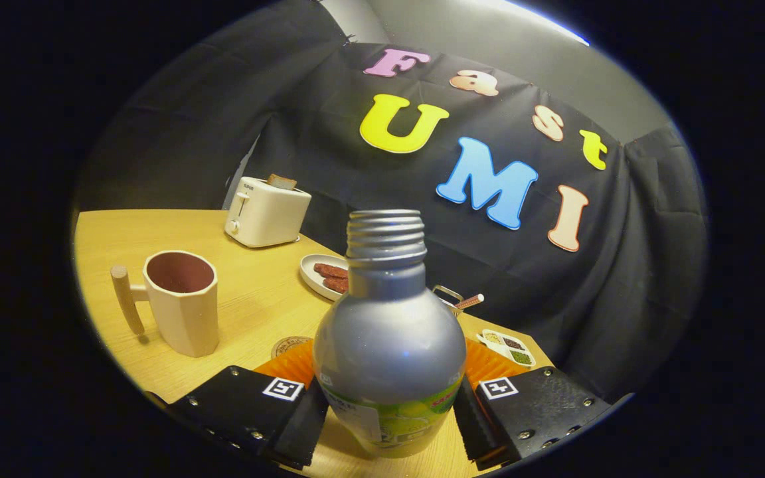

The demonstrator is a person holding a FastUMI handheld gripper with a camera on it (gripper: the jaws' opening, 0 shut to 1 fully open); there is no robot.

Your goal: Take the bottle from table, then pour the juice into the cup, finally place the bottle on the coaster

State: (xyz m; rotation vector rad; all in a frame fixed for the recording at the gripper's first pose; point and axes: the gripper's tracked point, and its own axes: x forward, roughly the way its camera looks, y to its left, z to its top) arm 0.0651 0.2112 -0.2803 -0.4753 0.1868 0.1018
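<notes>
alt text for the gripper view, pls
The gripper is shut on a capless silver bottle, which stands tilted between its fingers over a wooden table. Beyond the fingers to the left is a cup with a wooden handle; further back are a toaster and a plate.

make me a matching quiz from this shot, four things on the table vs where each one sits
Things:
1. bottle
2. cup
3. toaster
4. plate

Places:
A. at the table's far end, near the black cloth
B. between the gripper fingers, both pressing its sides
C. just behind the bottle's neck, holding brown pieces
D. beside the bottle, handle pointing away from it

Pairs: 1-B, 2-D, 3-A, 4-C
</notes>
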